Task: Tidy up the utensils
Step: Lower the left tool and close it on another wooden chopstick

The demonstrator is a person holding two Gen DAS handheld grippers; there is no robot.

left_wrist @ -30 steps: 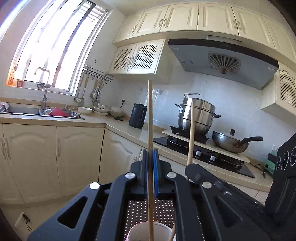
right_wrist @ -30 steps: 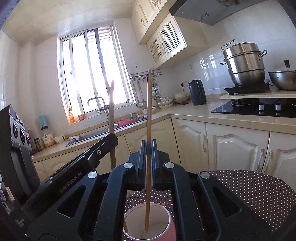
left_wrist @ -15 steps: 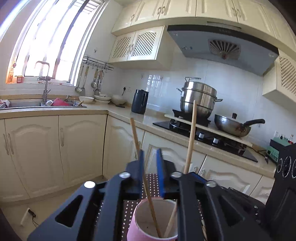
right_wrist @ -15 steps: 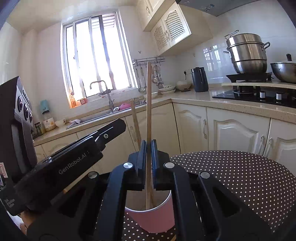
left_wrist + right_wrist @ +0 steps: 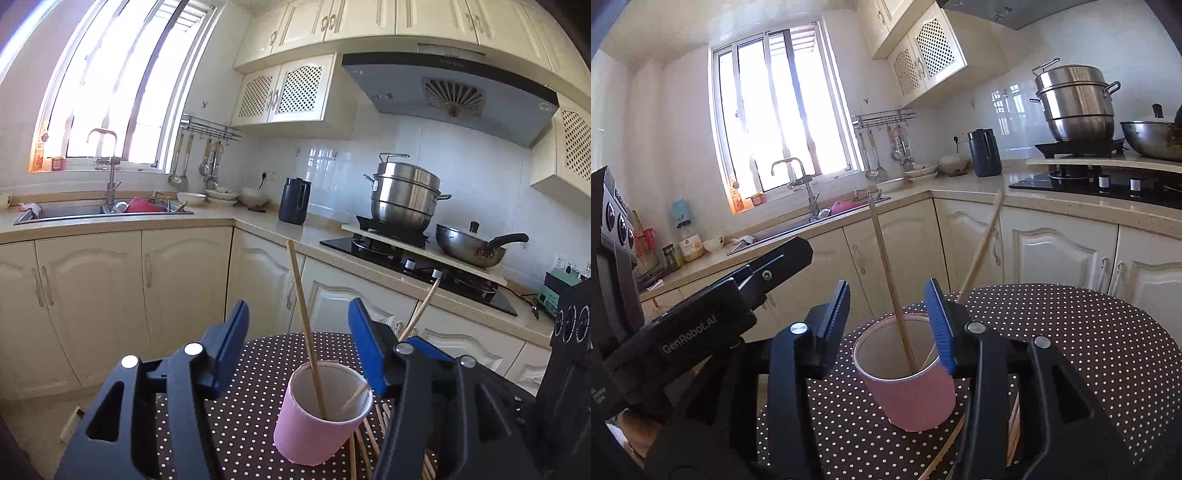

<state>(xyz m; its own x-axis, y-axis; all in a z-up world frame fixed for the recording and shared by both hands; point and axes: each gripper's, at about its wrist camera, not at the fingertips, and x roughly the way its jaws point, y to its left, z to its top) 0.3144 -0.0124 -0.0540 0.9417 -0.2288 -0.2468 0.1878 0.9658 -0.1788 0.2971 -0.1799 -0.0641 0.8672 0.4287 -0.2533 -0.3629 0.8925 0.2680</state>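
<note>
Both grippers' jaws, just opened, grip nothing; left gripper (image 5: 701, 317) reads "GenRobot.AI".

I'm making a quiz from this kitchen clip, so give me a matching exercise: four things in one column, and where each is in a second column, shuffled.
1. pink cup
2. steamer pot
3. black kettle
4. ladles

A. hanging from the wall rail
B. on the polka-dot table
C. on the stove
D. on the counter in the corner

Pairs: 1-B, 2-C, 3-D, 4-A

Bright daylight floods in through the tall white-framed window (image 5: 122, 85) at ten o'clock, blown out white. Sharp focus throughout. Fisheye bending curves the edges, with dark corners.
</note>
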